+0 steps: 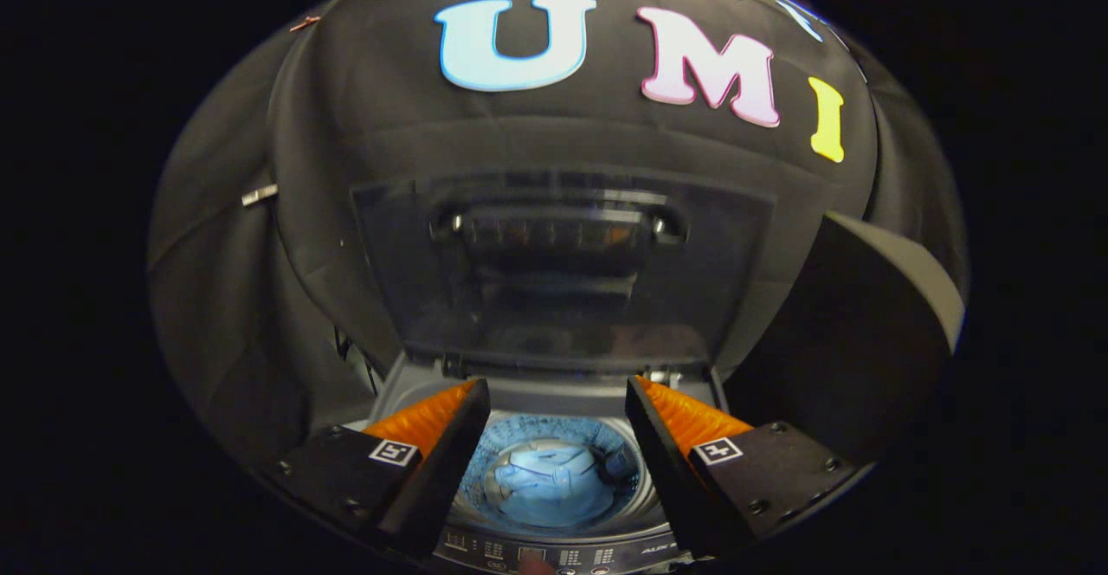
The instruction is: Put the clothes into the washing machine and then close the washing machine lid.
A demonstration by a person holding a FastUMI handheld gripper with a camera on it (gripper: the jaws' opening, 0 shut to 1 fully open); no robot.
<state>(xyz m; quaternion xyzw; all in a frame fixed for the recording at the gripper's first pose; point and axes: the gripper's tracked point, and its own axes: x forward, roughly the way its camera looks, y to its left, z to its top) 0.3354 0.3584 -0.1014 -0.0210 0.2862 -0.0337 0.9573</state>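
Observation:
A top-loading washing machine (407, 384) stands below me with its dark see-through lid (563, 263) raised upright against the booth wall. Down in the drum (554, 480) lies a light blue garment (554, 493), crumpled at the bottom. My gripper (554, 397) hovers above the drum opening, open, with nothing between its fingers (441, 436). The garment shows through the gap between them, well below. The lid's handle (554, 229) sits high on the raised panel, beyond the fingertips.
The machine's control panel (554, 553) runs along the near rim under the fingers. A dark curved object (866, 332) stands to the right of the lid. Black cloth wall lies behind and to the left.

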